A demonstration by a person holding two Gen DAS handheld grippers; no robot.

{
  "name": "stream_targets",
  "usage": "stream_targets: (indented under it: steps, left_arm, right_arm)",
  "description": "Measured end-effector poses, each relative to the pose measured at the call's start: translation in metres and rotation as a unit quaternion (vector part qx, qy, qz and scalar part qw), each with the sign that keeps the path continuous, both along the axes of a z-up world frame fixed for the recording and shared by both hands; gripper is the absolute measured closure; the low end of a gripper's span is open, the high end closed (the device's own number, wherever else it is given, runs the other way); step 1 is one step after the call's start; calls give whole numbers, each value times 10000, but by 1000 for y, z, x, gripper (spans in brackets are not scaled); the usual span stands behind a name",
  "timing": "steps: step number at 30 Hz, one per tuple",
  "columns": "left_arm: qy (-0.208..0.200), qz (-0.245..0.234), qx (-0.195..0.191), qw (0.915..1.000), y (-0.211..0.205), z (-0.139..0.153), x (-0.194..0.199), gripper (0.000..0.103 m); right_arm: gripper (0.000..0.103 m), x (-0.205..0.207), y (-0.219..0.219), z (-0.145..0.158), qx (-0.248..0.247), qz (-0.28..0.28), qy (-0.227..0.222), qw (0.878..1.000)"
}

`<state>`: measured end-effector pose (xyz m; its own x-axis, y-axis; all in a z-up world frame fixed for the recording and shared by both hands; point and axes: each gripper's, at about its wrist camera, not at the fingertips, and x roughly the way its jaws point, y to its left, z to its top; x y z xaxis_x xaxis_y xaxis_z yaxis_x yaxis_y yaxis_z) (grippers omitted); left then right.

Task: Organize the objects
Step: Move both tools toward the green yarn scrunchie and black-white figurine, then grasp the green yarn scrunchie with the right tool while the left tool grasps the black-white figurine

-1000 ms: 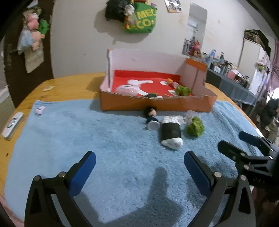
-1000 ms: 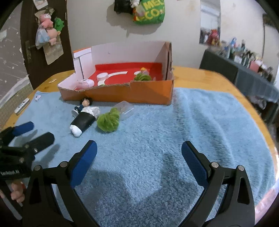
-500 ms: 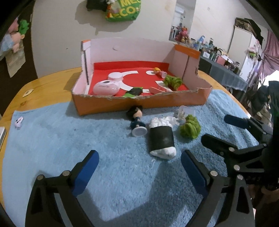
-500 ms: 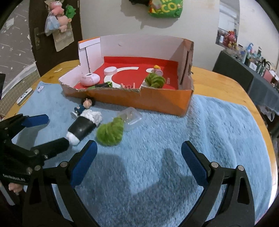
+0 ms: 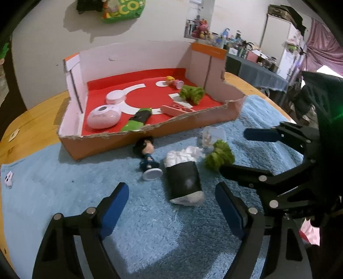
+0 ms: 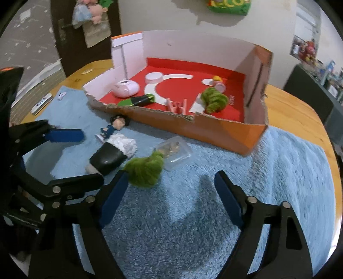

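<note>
- Here, the left gripper [image 5: 172, 211], jaws just narrowed yet empty, hangs before the black roll [image 5: 184, 179] on the blue towel [image 5: 64, 193]; straddle it squarely.
- The right gripper [image 6: 169, 200], likewise narrowing and empty, sits just beside the green yarn [image 6: 145, 170]; centre first.

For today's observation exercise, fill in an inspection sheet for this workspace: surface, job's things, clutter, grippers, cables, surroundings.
Surface: blue towel on a wooden table.
Job's things: box holding small items; doll, black roll, green yarn and clear case on the towel.
Clutter: white clip; remote.
Grippers: left hand-held gripper and right hand-held gripper open, jaws just closing, nothing between them.
Cables: nothing seen.
Surroundings: wall bag, crowded side table.
</note>
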<state>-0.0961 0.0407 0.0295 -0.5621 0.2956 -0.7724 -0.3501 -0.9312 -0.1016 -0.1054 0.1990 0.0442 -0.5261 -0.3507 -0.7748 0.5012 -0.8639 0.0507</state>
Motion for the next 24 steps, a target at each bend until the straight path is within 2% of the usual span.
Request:
stream_targets:
  steps: [13,19,24]
  left_arm:
    - [-261,-411,320,9983,2,0,-8,39]
    - [-310,-459,335,9979,3,0,-8,41]
    - [-366,-507,344,9975,5,-2,-9,48]
  right_arm:
    - [46,-8,-4,-2,-415,477,-384,9973]
    - [56,-9,-6,-5,-539,561,-559,9954]
    - [65,-8,-8,-5,-599,605,-602,9946]
